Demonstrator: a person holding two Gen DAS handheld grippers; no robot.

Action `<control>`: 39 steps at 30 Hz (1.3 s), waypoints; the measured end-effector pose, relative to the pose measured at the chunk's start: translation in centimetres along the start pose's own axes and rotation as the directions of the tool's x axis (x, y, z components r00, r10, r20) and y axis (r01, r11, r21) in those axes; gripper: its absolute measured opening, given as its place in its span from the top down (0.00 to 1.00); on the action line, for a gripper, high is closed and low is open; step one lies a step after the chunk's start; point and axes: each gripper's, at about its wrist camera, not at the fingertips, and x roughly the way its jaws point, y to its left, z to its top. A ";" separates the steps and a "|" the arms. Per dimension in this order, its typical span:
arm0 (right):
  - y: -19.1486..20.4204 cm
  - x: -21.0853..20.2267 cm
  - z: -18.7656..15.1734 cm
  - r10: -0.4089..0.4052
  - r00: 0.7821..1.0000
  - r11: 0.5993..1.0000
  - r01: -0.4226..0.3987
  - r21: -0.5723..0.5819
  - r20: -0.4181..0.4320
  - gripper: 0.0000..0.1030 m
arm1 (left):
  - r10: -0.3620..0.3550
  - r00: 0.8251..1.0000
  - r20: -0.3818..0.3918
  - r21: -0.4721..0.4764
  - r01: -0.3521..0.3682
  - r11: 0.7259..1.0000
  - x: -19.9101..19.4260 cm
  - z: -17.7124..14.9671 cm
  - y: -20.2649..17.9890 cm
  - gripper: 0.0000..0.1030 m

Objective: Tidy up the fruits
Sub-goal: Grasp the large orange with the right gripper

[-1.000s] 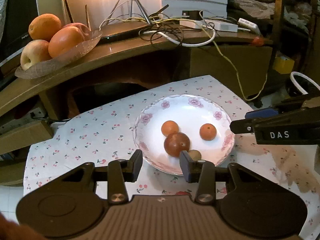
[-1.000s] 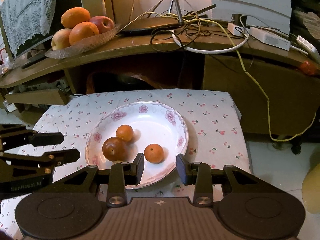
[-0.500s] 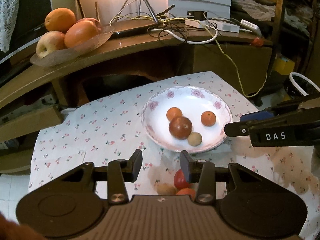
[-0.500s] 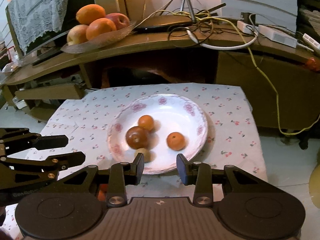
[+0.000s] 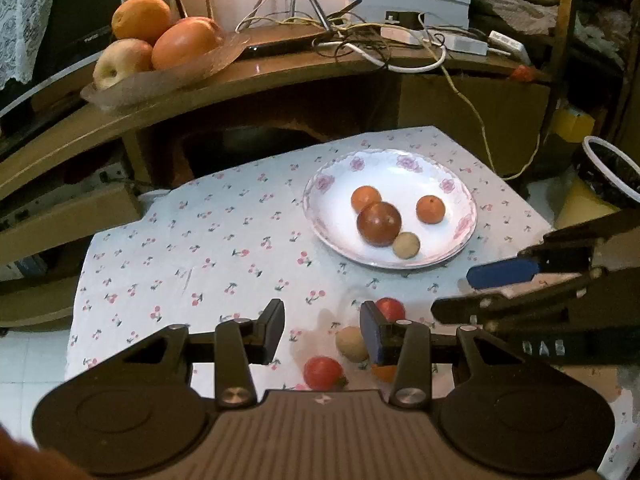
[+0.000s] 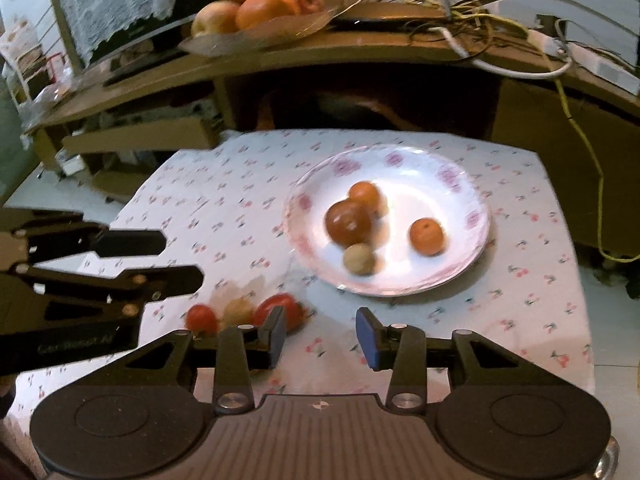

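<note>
- Both views pull back from the plate (image 5: 466, 216) over the last second; loose fruits on the cloth, hidden under the tongs earlier, now show at the near edge.
- Left tongs (image 5: 322, 332): released, nothing between them, hovering above the cloth-covered surface (image 5: 192, 248) near the loose fruits.
- Right tongs (image 6: 321, 334): also released and holding nothing, hovering just short of the plate's near rim. The right wrist view is motion-blurred.
- On the plate: a large dark-red fruit (image 5: 379, 224) touching a small orange (image 5: 365, 198) behind it, a tan round fruit (image 5: 406, 245) just beside it in front, and a second small orange (image 5: 430, 209) apart to the right.
- Off the plate, on the cloth: a red fruit (image 5: 323, 372), a tan fruit (image 5: 351, 343), another red fruit (image 5: 390, 309) partly behind the left tongs' right finger, and an orange piece (image 5: 383, 372) mostly hidden.
- A dish of large fruit (image 5: 160, 44) sits on the shelf behind, well apart; probably not part of the job.
- Judgement: gathering step is partway done, four pieces plated and about four left; the move in hand is repositioning for the next pick.
- Next move calls for lowering the left tongs over one loose fruit, likely the tan one or the near red one, centring it between the fingers.
- Risk: the fruits are round and clustered; a nudge could roll one off the near edge.
</note>
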 end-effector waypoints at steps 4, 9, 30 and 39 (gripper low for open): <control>1.4 0.4 -0.7 0.031 0.999 0.999 -0.031 -0.028 -0.016 0.59 | 0.005 1.000 -0.002 -0.008 -0.005 1.000 -0.3 -0.4 0.7 0.55; 3.1 1.5 -1.2 0.060 0.997 0.994 -0.065 -0.083 -0.054 0.59 | 0.015 1.000 -0.011 -0.028 -0.015 0.999 -0.2 -0.8 1.8 0.55; 3.3 3.6 -1.1 0.052 0.990 0.993 -0.065 -0.103 -0.128 0.66 | -0.039 0.995 -0.089 0.012 0.041 0.999 1.7 -2.2 1.4 0.54; 1.6 2.4 -1.8 0.039 0.990 0.996 -0.050 -0.075 -0.138 0.66 | -0.025 0.990 -0.136 0.091 0.037 0.995 4.0 -3.1 -0.5 0.54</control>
